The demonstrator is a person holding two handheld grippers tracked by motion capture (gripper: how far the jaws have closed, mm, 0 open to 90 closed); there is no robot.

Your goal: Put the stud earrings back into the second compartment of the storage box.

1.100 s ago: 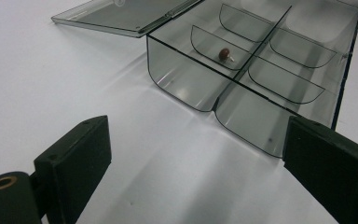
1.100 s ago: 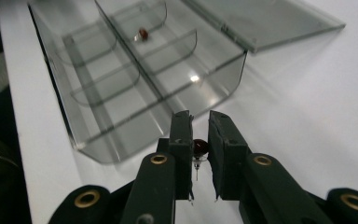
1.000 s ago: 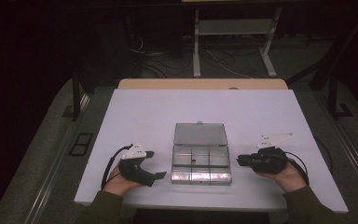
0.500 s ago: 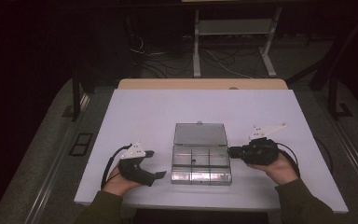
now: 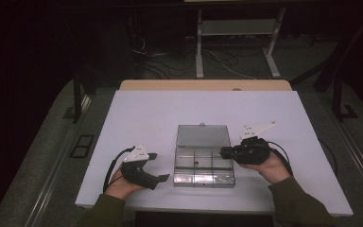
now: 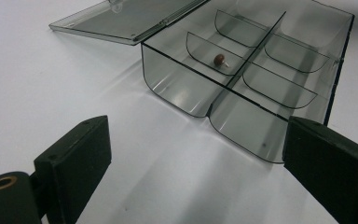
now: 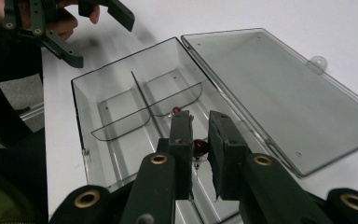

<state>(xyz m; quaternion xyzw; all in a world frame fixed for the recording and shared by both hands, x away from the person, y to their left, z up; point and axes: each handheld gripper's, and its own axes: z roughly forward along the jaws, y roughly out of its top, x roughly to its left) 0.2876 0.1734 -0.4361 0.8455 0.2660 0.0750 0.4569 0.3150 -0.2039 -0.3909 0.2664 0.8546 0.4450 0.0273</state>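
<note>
While seen from above: right gripper (image 5: 223, 152) over clear box (image 5: 203, 163), nearer than a second back; left gripper (image 5: 159, 166) beside it.
Left gripper view: jaws spread wide, nothing between; brown bead (image 6: 220, 59) in middle compartment.
Right gripper view: jaws pinching red bead (image 7: 200, 147) above box.

My work lies on a white surface (image 5: 146, 118), with a tan board (image 5: 203, 85) along its far edge. Past that I see a pale metal stand (image 5: 238, 42) on the dark floor and loose cables (image 5: 170, 56) beside it. A black bracket (image 5: 80, 146) sits left of the surface.
</note>
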